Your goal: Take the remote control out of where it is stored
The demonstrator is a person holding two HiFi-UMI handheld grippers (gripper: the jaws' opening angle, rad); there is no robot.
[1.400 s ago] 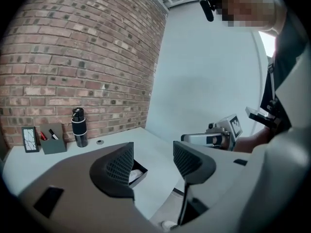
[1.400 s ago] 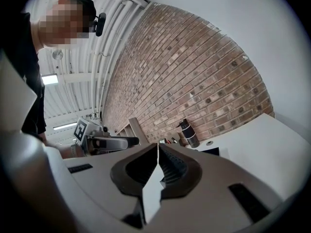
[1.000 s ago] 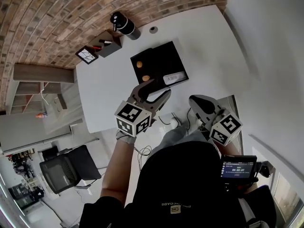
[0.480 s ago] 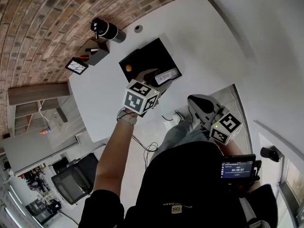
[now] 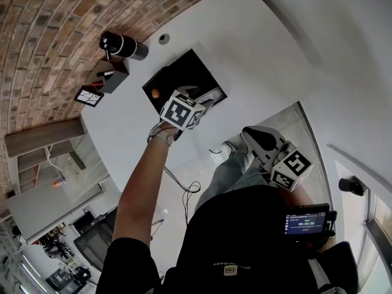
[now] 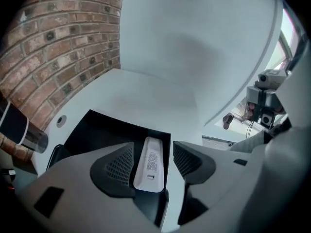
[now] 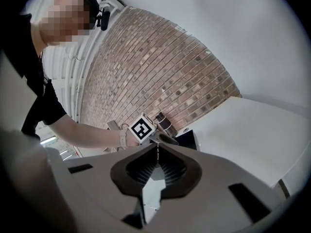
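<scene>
A white remote control [image 6: 150, 164] lies along the near right edge of a shallow black tray [image 6: 92, 130] on the white table. My left gripper [image 6: 153, 149] is open and hangs just over the remote, one jaw on each side; I see no contact. In the head view that gripper [image 5: 201, 98] reaches over the tray [image 5: 177, 75], and its marker cube hides most of the remote [image 5: 212, 95]. My right gripper [image 5: 254, 136] is held back off the table near the person's body. Its jaws are shut with nothing between them [image 7: 156, 147].
A small orange thing [image 5: 156, 93] lies in the tray. Behind it stand a black cylinder with a white band [image 5: 119, 45], a grey box with pens [image 5: 105, 75], a patterned card [image 5: 89, 95] and a round table port [image 5: 162, 39]. A brick wall runs along the table's far side.
My left gripper has moved forward from the table's near edge to over the tray and now straddles the remote. The right gripper has barely moved.
</scene>
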